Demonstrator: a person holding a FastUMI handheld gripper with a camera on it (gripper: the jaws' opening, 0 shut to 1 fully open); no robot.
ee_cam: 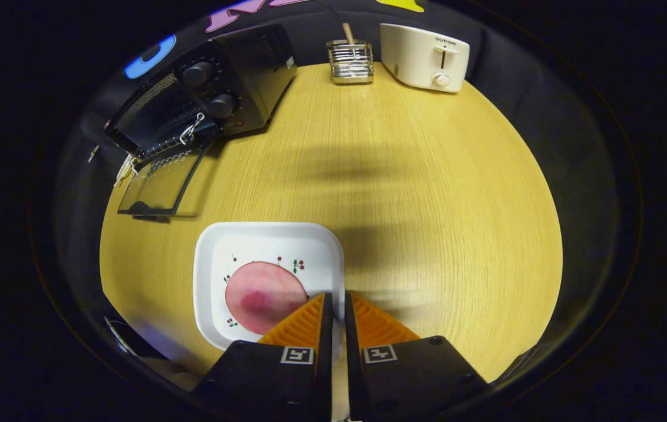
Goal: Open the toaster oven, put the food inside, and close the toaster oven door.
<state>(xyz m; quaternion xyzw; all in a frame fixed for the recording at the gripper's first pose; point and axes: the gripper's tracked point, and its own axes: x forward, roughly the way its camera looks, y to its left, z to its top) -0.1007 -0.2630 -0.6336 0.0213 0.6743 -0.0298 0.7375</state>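
Since the toaster oven (pixel 204 99) already sits with its glass door (pixel 160 184) dropped flat onto the wooden table (pixel 427 205), only the food is left to be moved. The pink round slice (pixel 260 296) (ham, probably) lies on the white square plate (pixel 269 240), just ahead of the gripper (pixel 333 305), whose fingers are drawn nearly together with nothing pinched between them. It's judged light, floppy and a bit slick, so it's best taken by the near edge.
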